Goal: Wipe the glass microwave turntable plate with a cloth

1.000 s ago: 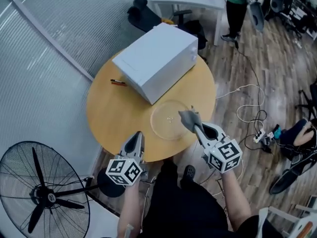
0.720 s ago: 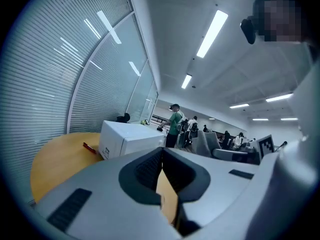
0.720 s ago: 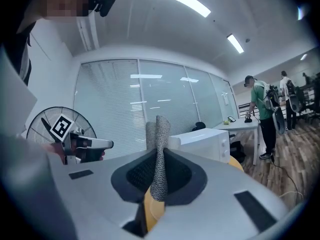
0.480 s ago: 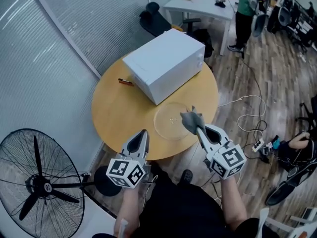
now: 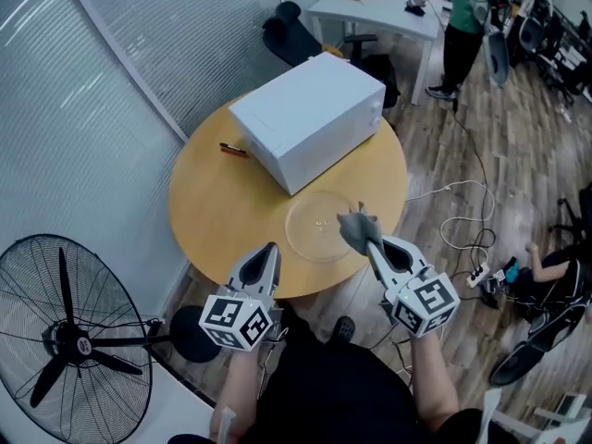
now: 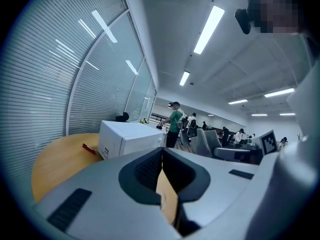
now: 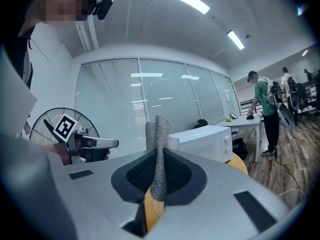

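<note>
The clear glass turntable plate [image 5: 319, 226] lies flat on the round wooden table [image 5: 213, 202], just in front of the white microwave [image 5: 310, 118]. My right gripper [image 5: 370, 240] is shut on a grey cloth [image 5: 355, 225], which sticks up from its jaws [image 7: 158, 134] and hangs over the plate's right rim. My left gripper [image 5: 269, 252] is shut with nothing in it, held over the table's near edge left of the plate. In the left gripper view its jaws are closed together, with the microwave [image 6: 131, 138] beyond.
A red pen [image 5: 233, 150] lies on the table left of the microwave. A black standing fan [image 5: 69, 340] stands at lower left. Cables and a power strip [image 5: 481, 271] trail on the wooden floor to the right. A person [image 5: 461, 26] stands by a white desk [image 5: 370, 7] behind.
Both grippers have risen slightly and sit a little nearer to me; the head view has tilted, so the table and fan shift in the picture. The cloth stays clamped.
</note>
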Motion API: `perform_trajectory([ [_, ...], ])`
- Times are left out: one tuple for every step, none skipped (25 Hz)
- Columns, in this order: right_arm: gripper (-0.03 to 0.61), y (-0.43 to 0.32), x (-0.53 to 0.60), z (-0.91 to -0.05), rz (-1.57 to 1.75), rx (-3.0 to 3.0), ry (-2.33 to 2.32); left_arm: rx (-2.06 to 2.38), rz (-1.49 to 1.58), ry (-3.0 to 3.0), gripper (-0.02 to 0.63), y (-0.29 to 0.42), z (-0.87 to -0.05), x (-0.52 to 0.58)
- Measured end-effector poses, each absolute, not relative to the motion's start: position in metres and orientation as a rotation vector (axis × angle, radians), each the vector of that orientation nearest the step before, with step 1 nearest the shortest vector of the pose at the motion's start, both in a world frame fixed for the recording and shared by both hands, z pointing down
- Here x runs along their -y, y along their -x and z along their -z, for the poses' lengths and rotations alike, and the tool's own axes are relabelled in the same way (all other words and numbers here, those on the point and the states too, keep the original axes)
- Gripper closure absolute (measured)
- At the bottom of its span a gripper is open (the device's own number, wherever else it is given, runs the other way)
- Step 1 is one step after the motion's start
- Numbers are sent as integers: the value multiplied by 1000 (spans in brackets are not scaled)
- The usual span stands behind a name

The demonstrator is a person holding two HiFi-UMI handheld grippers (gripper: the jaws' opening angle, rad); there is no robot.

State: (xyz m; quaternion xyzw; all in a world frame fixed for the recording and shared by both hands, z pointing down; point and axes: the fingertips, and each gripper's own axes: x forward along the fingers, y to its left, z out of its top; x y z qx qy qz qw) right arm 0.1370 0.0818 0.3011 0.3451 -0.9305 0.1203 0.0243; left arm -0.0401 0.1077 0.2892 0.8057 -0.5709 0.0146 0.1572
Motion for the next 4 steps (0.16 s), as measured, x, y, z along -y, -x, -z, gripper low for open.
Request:
perform_trajectory([
  [548, -138, -82, -302, -372, 2877, -1068, 1636, -40, -2305, 616, 40, -289, -109],
  [548, -139, -82, -303, -370, 2875, -1070, 1637, -39, -2305, 616, 39, -288, -109],
  [548, -139, -82, -304, -367, 2873, -1073, 1637, -38, -2306, 616, 39, -288, -110],
  [548, -140, -82, -305, -363, 2872, -1076, 1636, -38, -2307, 617, 38, -289, -110],
])
